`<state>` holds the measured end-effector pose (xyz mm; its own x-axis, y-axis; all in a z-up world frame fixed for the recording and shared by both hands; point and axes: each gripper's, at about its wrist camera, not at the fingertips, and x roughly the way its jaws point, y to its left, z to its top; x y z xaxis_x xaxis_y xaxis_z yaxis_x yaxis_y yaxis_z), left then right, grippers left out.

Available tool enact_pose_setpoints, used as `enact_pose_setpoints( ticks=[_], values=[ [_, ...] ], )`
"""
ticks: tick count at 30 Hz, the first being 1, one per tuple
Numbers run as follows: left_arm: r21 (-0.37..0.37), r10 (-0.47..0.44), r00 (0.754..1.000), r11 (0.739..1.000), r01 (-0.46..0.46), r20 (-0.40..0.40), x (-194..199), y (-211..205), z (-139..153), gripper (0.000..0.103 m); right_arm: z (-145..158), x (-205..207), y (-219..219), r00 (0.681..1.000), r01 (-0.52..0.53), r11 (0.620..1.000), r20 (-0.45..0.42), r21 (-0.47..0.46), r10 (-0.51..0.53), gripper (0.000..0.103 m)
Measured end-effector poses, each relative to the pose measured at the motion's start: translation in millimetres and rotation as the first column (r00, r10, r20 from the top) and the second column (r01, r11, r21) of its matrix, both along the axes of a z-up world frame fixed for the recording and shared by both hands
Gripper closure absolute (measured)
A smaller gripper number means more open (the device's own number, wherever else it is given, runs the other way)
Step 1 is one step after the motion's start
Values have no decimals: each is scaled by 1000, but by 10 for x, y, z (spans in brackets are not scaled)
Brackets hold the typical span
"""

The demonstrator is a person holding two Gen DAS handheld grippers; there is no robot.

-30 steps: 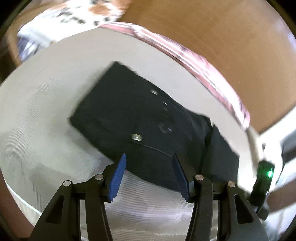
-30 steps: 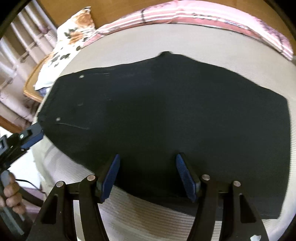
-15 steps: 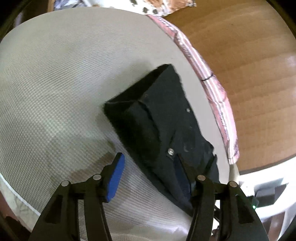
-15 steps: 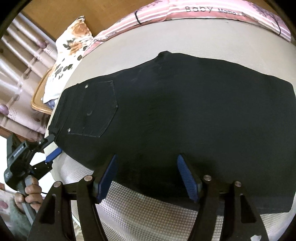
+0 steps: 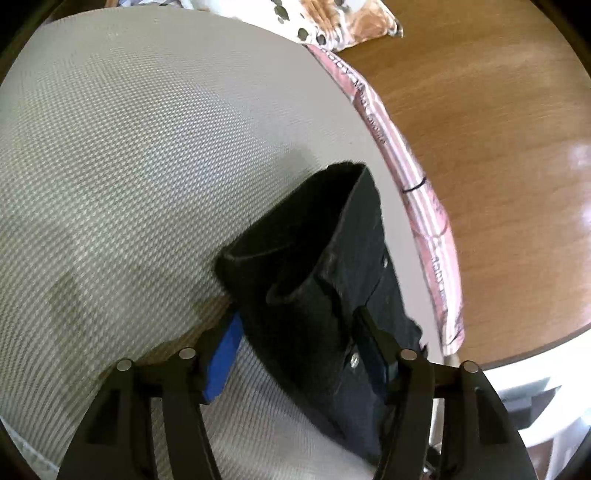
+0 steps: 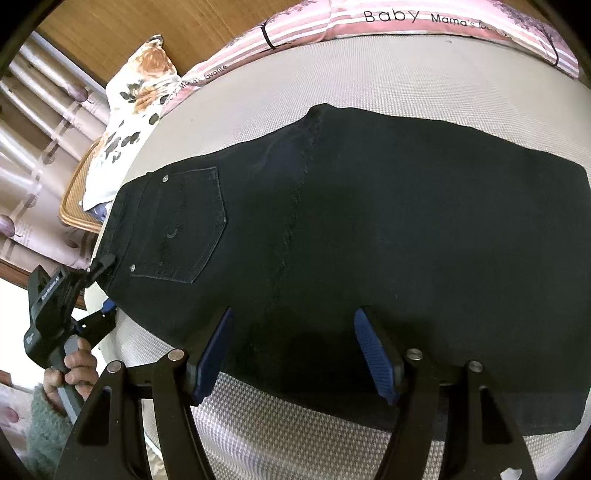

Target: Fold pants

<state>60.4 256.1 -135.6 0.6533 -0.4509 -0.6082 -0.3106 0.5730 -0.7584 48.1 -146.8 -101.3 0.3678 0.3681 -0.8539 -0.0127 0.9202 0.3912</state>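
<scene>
Black pants point(image 6: 369, 221) lie flat on a beige mesh mattress point(image 6: 406, 74), folded lengthwise, back pocket up, waistband at the left. My right gripper point(image 6: 299, 354) is open, its blue pads over the near edge of the pants. My left gripper point(image 5: 299, 347) is open with the waistband corner point(image 5: 314, 258) between its jaws, one finger above and one below the cloth. In the right wrist view the left gripper point(image 6: 92, 273) sits at the waistband's near corner.
A pink striped bumper point(image 6: 406, 22) runs along the mattress's far edge. A floral pillow point(image 6: 136, 92) and a wicker tray point(image 6: 77, 192) lie beyond the left end. A wooden headboard point(image 5: 498, 147) rises behind. The mattress edge is near the left gripper.
My left gripper has swung round to the waistband end and moved in until the waistband corner lies between its jaws. My right gripper has edged slightly closer over the near edge.
</scene>
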Motion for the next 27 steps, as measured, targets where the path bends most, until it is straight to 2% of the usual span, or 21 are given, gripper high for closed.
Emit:
enact_pose_setpoints(
  ticks=[3,5,9,11,12,13,15,17,20,22,24,27],
  values=[
    [-16,25,999,1000,-25,44,23,34,-29,38,-4,9,0,1000,-2,1000,1,-3,2,38],
    [-11,34,998,999,-33,45,53,24,-26,38,-8,8,1,1000,-2,1000,1,-5,2,38],
    [26,26,998,999,-27,60,79,-7,-12,38,-4,13,-3,1000,-3,1000,2,-6,3,38],
    [43,22,998,999,-25,60,87,-28,-5,42,-5,14,-5,1000,-1,1000,2,-6,1,38],
    [63,20,998,998,-23,55,90,-36,1,48,-1,14,-1,1000,0,1000,4,-9,0,38],
    [89,22,999,996,-26,42,94,-44,0,58,5,12,0,1000,1,1000,5,-11,-1,38],
    [123,18,999,992,-22,32,101,-57,-6,68,20,4,-17,1000,9,1000,9,-11,-9,38],
    [154,9,1000,988,-13,28,94,-87,5,74,45,-9,-47,1000,22,1000,16,-7,-21,38],
    [218,2,1000,976,-8,27,92,-169,127,79,103,-42,-149,998,53,999,34,0,-53,38],
    [285,-21,999,959,9,38,105,-269,279,80,149,-74,-243,996,76,997,49,5,-76,38],
    [345,-56,996,938,30,66,118,-402,466,80,194,-113,-354,993,101,995,63,15,-102,38],
    [387,-123,986,919,70,114,143,-606,740,81,270,-167,-578,984,157,987,80,37,-159,38]
  ],
)
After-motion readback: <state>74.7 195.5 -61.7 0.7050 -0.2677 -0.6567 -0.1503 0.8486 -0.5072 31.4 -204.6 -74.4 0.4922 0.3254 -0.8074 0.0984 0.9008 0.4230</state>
